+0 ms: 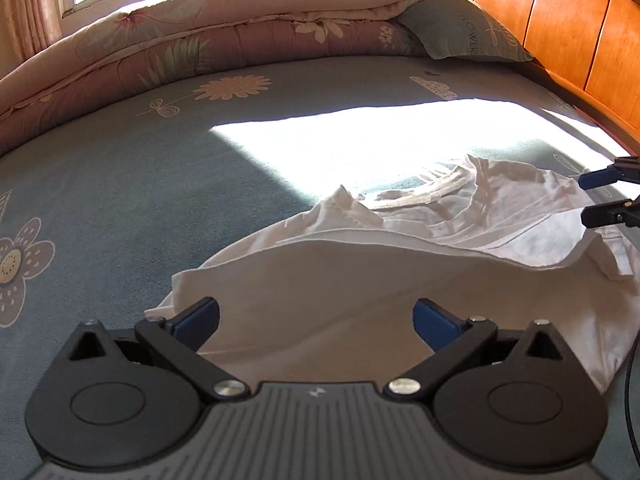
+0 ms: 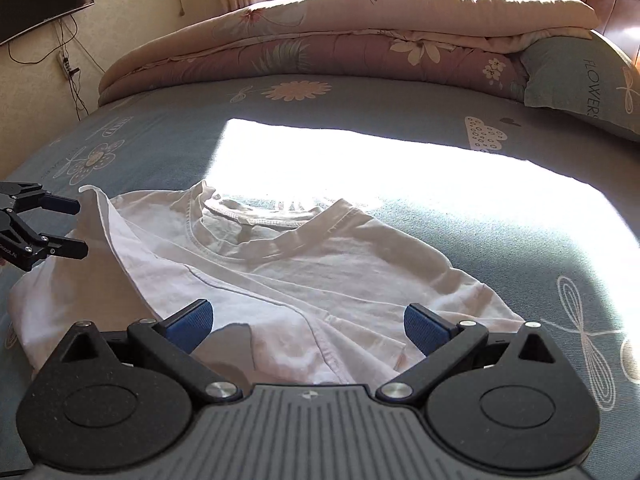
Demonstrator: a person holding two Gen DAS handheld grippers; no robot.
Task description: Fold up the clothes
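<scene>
**Shirt half-folded on bed, both tools wide and empty**

Shirt [image 2: 280, 272]: white T-shirt, lies on the bed [image 2: 500, 220], centre to lower left of the right wrist frame. Neckline [image 2: 256, 220] points toward the window end, just at the edge of the bright sun patch. One side panel appears folded over the body; its edge runs as a diagonal crease from upper left toward lower centre. The other sleeve, right of centre in the frame, lies flat and unfolded.

Left tool [image 1: 316, 324]: jaws wide, nothing between the pads, cloth visible under the gap. Sits low over the folded side of the shirt. In the right wrist frame the same tool [image 2: 72, 226] shows at the left edge, open, just beside the raised fold edge, not gripping it.

Right tool [image 2: 308, 324]: jaws wide, empty, hovering over the hem region at lower centre. In the left wrist frame it appears at the right edge [image 1: 588, 198], near the shirt; contact cannot be told.

Judgement: the tools sit on opposite sides of the shirt, probably so each takes one side. One side fold seems done; likely next is the unfolded sleeve side. Risk: thin cloth, a pinch may take two layers.

Background: quilt [image 2: 360, 28] and pillow [image 2: 580, 76] stacked at frame top, well apart from the shirt.
</scene>
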